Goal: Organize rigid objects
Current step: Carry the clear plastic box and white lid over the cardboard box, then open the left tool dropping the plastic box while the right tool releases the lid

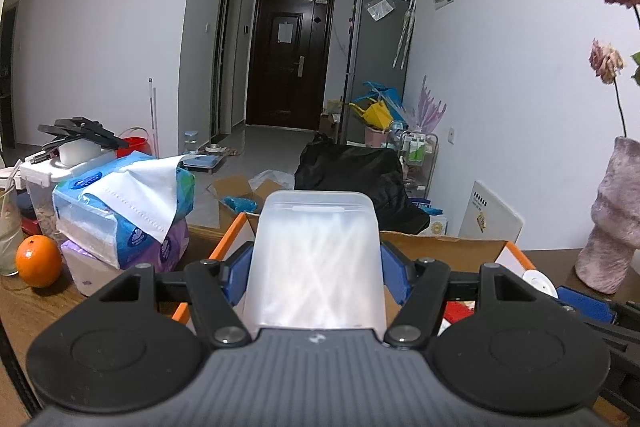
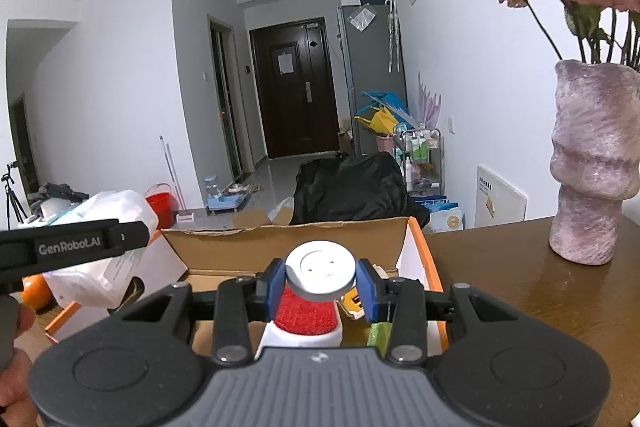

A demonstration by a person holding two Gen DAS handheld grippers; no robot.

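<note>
My left gripper [image 1: 314,277] is shut on a translucent plastic box of cotton swabs [image 1: 314,259] and holds it above the open cardboard box [image 1: 440,247]. My right gripper [image 2: 322,287] is shut on a white and grey round disc [image 2: 320,273], held over the same cardboard box [image 2: 280,243] with orange edges. Below the disc lies a white object with a red brush-like face [image 2: 306,315]. The left gripper's arm [image 2: 72,245] and its swab box [image 2: 120,215] show at the left of the right wrist view. The disc also shows in the left wrist view [image 1: 538,281].
A purple-pink vase with dried roses [image 2: 592,163] stands on the wooden table [image 2: 520,287] to the right. Tissue packs [image 1: 124,211], an orange [image 1: 38,261] and a white container [image 1: 44,179] crowd the left. Yellow and green items [image 2: 356,301] lie in the box.
</note>
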